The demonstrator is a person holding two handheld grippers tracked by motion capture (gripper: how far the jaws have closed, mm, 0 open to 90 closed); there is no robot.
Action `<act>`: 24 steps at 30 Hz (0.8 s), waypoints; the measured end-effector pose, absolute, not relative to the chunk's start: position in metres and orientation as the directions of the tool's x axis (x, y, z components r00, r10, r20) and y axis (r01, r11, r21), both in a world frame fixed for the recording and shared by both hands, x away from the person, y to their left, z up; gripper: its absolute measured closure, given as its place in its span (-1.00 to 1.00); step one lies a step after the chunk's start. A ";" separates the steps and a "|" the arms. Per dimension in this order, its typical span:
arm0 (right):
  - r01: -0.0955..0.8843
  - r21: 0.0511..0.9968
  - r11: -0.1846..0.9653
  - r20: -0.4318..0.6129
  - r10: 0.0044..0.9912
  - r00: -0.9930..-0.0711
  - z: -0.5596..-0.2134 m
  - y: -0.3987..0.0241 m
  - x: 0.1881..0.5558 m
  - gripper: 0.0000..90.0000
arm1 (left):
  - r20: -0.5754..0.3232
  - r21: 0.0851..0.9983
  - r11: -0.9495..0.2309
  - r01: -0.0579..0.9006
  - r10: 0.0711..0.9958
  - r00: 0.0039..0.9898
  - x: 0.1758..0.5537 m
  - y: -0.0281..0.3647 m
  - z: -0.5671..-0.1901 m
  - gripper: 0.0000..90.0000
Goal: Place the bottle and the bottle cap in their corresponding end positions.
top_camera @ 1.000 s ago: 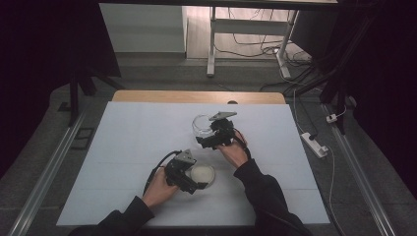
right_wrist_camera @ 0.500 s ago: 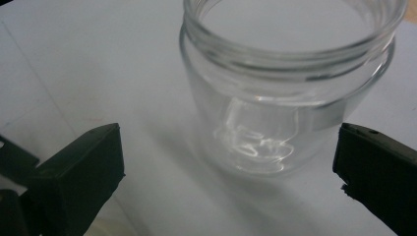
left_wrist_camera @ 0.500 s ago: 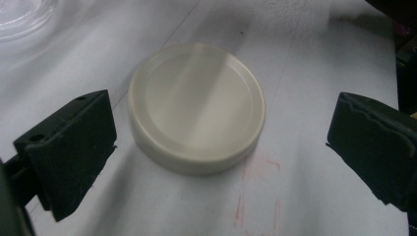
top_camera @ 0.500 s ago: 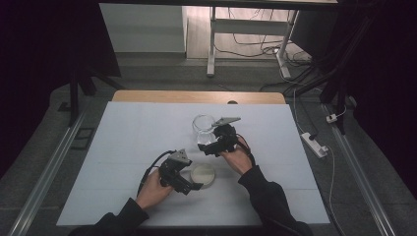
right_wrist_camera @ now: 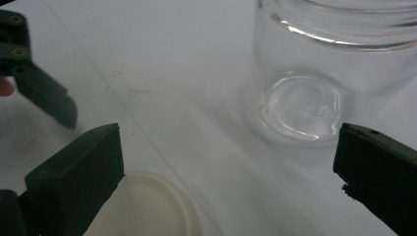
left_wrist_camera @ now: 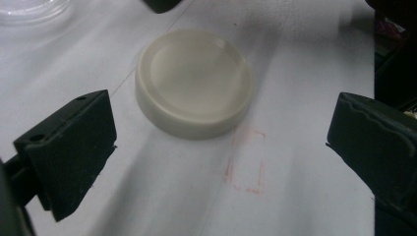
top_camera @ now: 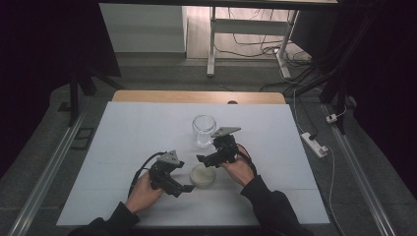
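We see the left claw [top_camera: 183, 187] with jaws spread wide, nothing between them, low over the white tabletop [top_camera: 128, 132]. In the left gripper view its two black jaws stand far apart at 8 and 4 o'clock, and the cream round lid [left_wrist_camera: 194, 81] lies flat ahead at 12 o'clock, clear of both jaws. A faint red square mark [left_wrist_camera: 246, 160] sits on the sheet just at 5 o'clock of the lid.

The right claw [top_camera: 205, 160] is also gaping, holding nothing. In the right gripper view we see the clear glass jar [right_wrist_camera: 334, 69] upright, mouth open, at 1 o'clock ahead of the jaws, apart from them, and the lid's rim [right_wrist_camera: 142, 209] at 7 o'clock, partly behind the left-hand jaw. The other claw's tip [right_wrist_camera: 46, 96] shows at 9 o'clock.

From the high view, the lid [top_camera: 203, 175] lies between the two claws, just at 3 o'clock of the left one and 6 o'clock of the right. The jar [top_camera: 203, 130] stands at 12 o'clock of the lid, near the right claw, not touching the lid. Both hands [top_camera: 142, 191] come in from 6 o'clock in dark sleeves.
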State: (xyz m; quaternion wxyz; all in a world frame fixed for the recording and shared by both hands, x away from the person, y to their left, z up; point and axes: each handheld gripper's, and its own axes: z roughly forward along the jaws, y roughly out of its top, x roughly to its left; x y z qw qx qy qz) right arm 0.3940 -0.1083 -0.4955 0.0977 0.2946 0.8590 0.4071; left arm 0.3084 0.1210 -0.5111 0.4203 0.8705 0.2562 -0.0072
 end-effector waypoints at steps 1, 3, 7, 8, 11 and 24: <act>0.422 0.758 0.496 0.071 0.581 -0.811 -0.495 -0.109 0.391 -1.00 | -0.230 0.728 -0.513 0.455 0.442 0.867 0.307 0.123 -0.511 -1.00; 0.412 0.761 0.501 0.064 0.574 -0.816 -0.494 -0.111 0.385 -1.00 | -0.223 0.725 -0.519 0.454 0.446 0.867 0.305 0.126 -0.511 -1.00; 0.401 0.769 0.497 0.064 0.565 -0.823 -0.491 -0.118 0.375 -1.00 | -0.225 0.723 -0.515 0.460 0.454 0.862 0.300 0.131 -0.510 -1.00; 0.402 0.771 0.494 0.069 0.563 -0.824 -0.491 -0.120 0.373 -1.00 | -0.222 0.725 -0.513 0.460 0.459 0.861 0.298 0.133 -0.510 -1.00; 0.396 0.774 0.493 0.069 0.556 -0.828 -0.490 -0.125 0.367 -1.00 | -0.223 0.729 -0.503 0.465 0.467 0.855 0.295 0.138 -0.509 -1.00; 0.374 0.784 0.496 0.045 0.556 -0.830 -0.487 -0.149 0.336 -1.00 | -0.241 0.734 -0.458 0.501 0.514 0.823 0.276 0.168 -0.507 -1.00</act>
